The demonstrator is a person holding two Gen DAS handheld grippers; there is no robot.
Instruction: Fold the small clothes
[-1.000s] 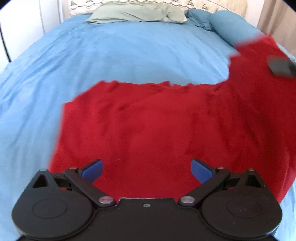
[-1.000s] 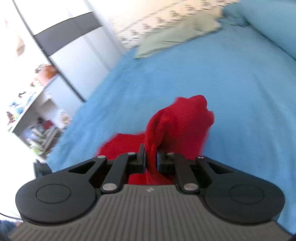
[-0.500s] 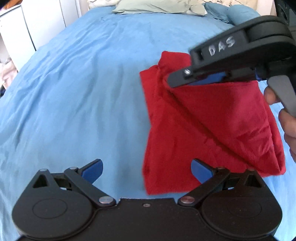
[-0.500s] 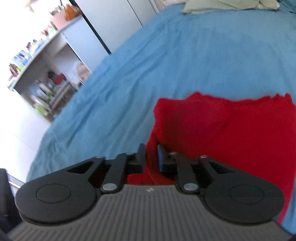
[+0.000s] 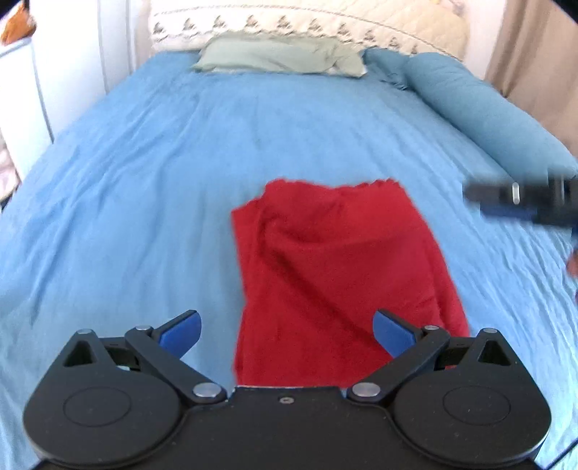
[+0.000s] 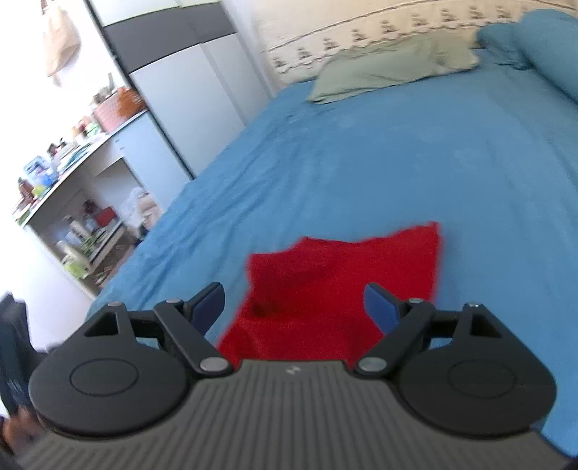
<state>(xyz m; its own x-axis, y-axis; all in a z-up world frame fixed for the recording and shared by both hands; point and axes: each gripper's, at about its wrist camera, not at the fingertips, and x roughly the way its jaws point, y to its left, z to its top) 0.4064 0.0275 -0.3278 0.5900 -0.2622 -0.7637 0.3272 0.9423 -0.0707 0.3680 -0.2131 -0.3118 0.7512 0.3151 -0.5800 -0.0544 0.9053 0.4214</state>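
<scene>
A: Grippers first, count and state?

B: Two. Left gripper point(image 5: 285, 330) has its jaws spread wide with nothing between the blue pads. Right gripper point(image 6: 294, 307) is just as wide; its jaws have just been opening and grip nothing, the red cloth only shows in the gap below. In the left wrist view the right one is also a dark blur at the right edge, off the cloth.

A: Cloth?

B: One red cloth point(image 5: 343, 267), folded over into a rough rectangle with a diagonal crease, lying flat on the blue bedspread point(image 5: 144, 202), just beyond both grippers. From the right wrist view point(image 6: 343, 285) one far corner sticks up to a point.

A: Further back?

B: One pale green pillow point(image 5: 281, 58) at the head of the bed, one long blue bolster point(image 5: 487, 112) along the right side. Patterned headboard point(image 5: 325, 25) behind. Left of the bed, one cluttered shelf unit point(image 6: 72, 202) and a tall cabinet point(image 6: 188, 83).

A: Any writing?

B: A small mark on the right gripper's body, probably a logo, too small to read.
</scene>
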